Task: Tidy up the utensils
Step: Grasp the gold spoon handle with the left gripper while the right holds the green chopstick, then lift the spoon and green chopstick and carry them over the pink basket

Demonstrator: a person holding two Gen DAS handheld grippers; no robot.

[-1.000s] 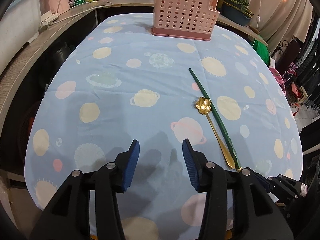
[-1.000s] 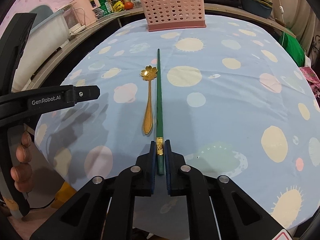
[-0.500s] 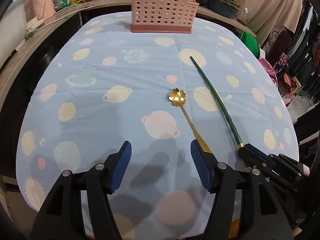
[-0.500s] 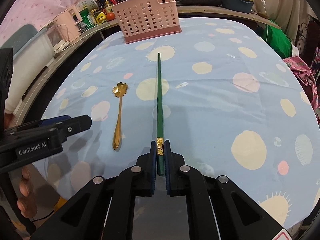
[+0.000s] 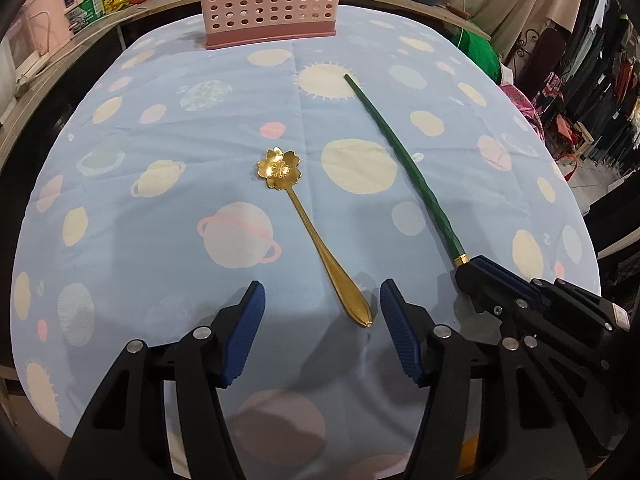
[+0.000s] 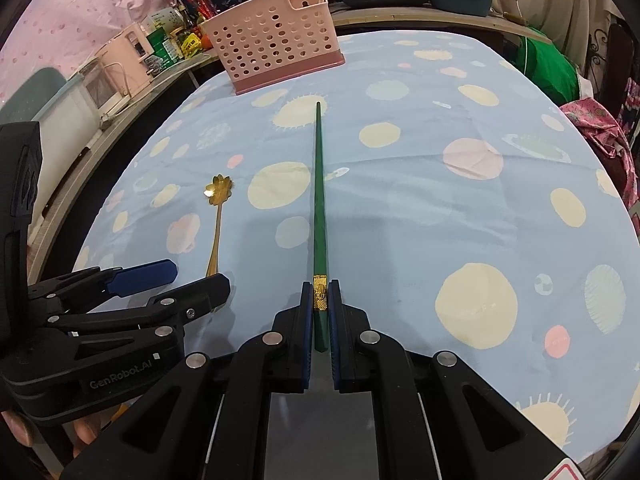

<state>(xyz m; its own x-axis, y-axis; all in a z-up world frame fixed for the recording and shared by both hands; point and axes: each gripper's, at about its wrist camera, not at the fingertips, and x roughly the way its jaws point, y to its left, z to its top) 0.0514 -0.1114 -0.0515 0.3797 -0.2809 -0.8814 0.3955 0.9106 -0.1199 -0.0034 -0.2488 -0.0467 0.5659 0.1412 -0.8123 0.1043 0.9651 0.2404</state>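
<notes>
Green chopstick (image 6: 319,184): thin, stiff, light, likely slick; right gripper (image 6: 320,320) has its jaws clenched on the gold-banded butt end, shaft pointing toward the pink basket (image 6: 276,50) at the far edge of the surface (image 6: 500,216). Gold flower-bowl spoon (image 5: 308,224): rigid metal, thin, lying flat on the cloth, so probably hard to lift; best taken at the widened handle end. Left gripper (image 5: 320,332): low, level, jaws released and spread, handle tip between them nearer the right jaw, untouched.
</notes>
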